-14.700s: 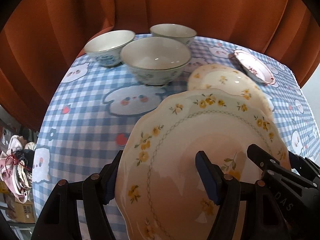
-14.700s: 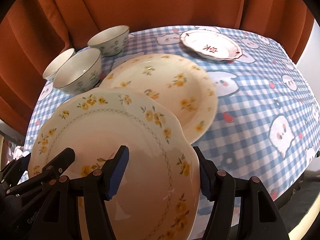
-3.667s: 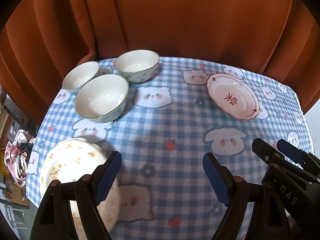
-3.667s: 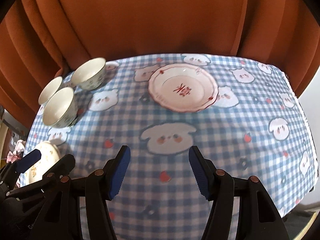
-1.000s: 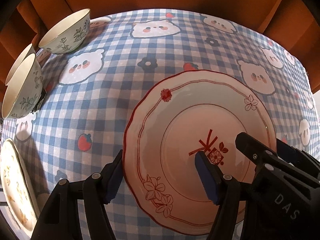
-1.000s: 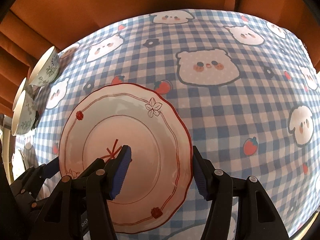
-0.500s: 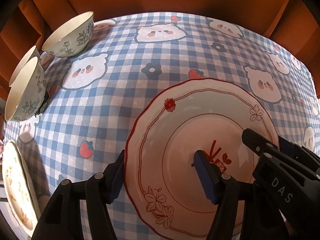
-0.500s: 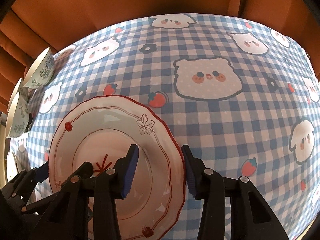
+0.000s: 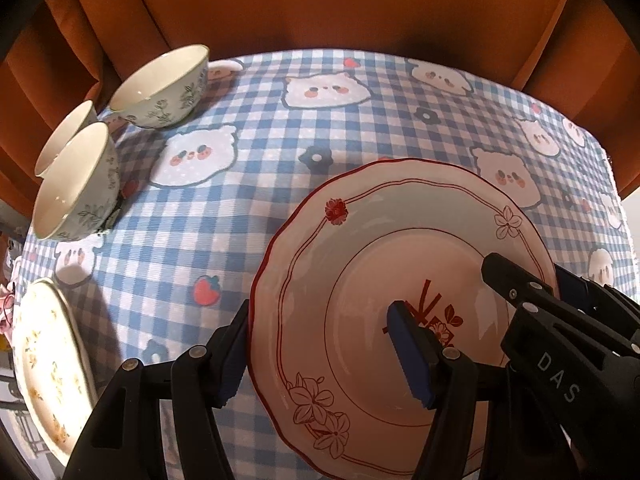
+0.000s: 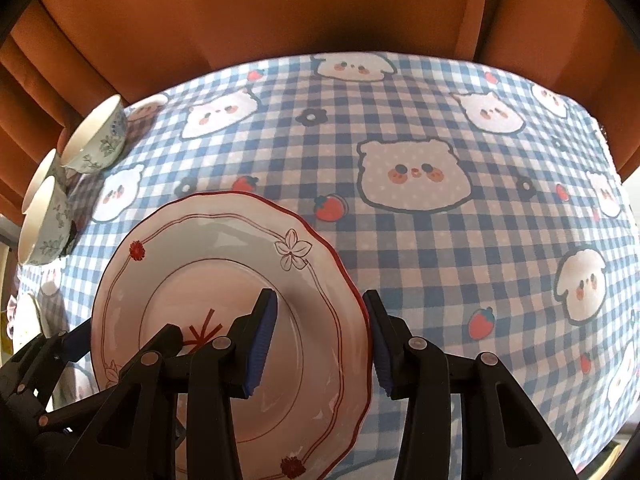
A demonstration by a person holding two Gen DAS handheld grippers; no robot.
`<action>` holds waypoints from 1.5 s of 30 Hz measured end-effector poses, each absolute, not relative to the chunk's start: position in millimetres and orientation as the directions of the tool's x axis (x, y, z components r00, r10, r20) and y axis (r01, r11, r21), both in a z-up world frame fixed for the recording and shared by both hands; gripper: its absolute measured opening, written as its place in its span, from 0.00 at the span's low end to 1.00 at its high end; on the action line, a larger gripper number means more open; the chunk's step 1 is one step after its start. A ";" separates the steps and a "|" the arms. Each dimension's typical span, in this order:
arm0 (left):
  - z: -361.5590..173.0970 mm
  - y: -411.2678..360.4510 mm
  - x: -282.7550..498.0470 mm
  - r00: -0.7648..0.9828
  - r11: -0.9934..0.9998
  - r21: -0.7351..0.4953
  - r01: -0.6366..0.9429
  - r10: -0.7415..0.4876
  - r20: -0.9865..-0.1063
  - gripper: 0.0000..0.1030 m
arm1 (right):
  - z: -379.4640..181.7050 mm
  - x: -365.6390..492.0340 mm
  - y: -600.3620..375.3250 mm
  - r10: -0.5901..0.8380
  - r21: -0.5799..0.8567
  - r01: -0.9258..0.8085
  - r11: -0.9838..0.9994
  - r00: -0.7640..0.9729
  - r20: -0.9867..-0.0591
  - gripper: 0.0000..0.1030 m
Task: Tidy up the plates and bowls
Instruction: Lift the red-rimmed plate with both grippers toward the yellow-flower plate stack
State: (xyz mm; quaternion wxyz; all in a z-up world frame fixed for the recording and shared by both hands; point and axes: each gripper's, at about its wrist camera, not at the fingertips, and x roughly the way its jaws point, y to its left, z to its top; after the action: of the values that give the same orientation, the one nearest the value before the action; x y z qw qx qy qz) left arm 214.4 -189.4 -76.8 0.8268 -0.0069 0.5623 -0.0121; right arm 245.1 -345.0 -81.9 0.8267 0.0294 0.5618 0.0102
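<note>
left wrist view: both grippers, left gripper and right gripper, clamp the red-rimmed plate at opposite rims, just off the tablecloth; yellow-flower plates already stacked, three bowls unsorted.

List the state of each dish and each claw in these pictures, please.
Red-rimmed plate: gripped at both rims, tilted.
Left claw: shut on the plate's left rim.
Right claw: just closed, shut on its right rim.
Three bowls: upright, separate.
Yellow-flowered plates: stacked flat.

Home dining table, cartoon tablecloth
</note>
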 end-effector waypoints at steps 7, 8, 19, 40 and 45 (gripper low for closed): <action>-56.9 -163.9 196.3 0.400 0.998 -0.051 0.034 -0.060 -0.914 0.65 | -58.2 224.5 -323.2 0.027 0.041 0.025 0.999 0.410 -0.912 0.46; -54.0 -159.3 194.0 0.405 0.998 -0.055 0.042 -0.067 -0.912 0.65 | -54.6 221.2 -319.1 0.022 0.038 0.030 0.999 0.416 -0.909 0.46; -27.7 -96.0 161.3 0.439 0.992 -0.077 0.101 -0.114 -0.891 0.64 | -19.8 182.1 -258.6 -0.031 0.011 0.088 0.996 0.457 -0.889 0.46; -33.6 38.8 118.7 0.439 0.994 -0.076 0.079 -0.103 -0.892 0.64 | -19.2 141.6 -122.4 -0.013 0.020 0.068 0.998 0.464 -0.886 0.46; -46.0 61.1 115.6 0.412 0.995 -0.078 0.056 -0.094 -0.906 0.64 | -32.2 142.0 -94.7 -0.005 0.016 0.047 0.999 0.434 -0.901 0.46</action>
State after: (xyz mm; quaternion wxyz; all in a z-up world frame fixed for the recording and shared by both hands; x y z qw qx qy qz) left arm 115.6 61.1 -46.0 0.8401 -0.0176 0.5403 -0.0447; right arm 142.0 -94.7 -32.2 0.8465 0.0194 0.5319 -0.0153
